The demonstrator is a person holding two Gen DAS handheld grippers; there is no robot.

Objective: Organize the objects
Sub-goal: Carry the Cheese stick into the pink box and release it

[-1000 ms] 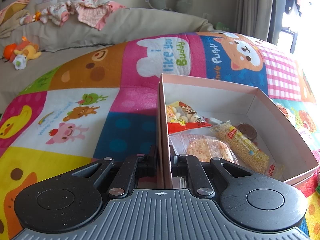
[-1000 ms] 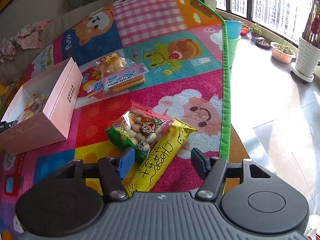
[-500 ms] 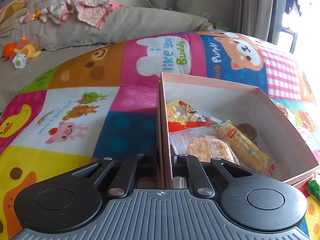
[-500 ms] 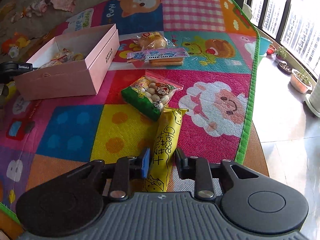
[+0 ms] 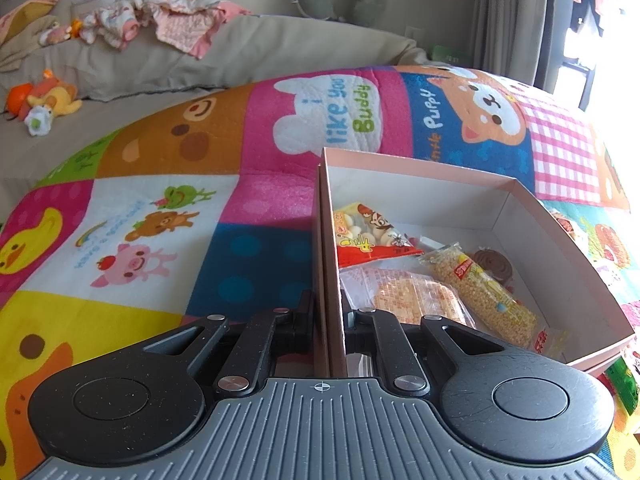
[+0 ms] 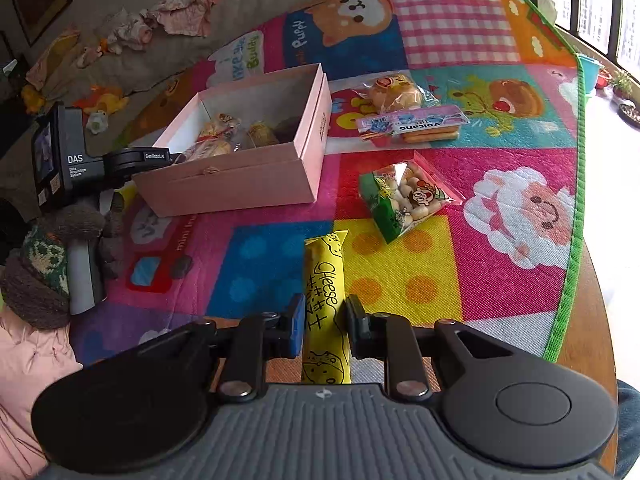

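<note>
Matt card box (image 6: 240, 176) — glossy plastic snack packets (image 6: 404, 200).

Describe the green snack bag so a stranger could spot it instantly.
Start at the open pink cardboard box on the colourful patchwork play mat. On the mat beside it lies the green plastic bag of pale round biscuits, alone in having a green, cartoon-printed wrapper.

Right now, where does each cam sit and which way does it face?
Left wrist: on the left gripper, angled down along its fingers, shut on the pink box wall; looks over snacks inside, across the mat to a sofa.
Right wrist: on the right gripper, angled down, shut on the cheese stick; a sleeve shows at the left.
Shared: box, mat; the right view also shows the left gripper.
</note>
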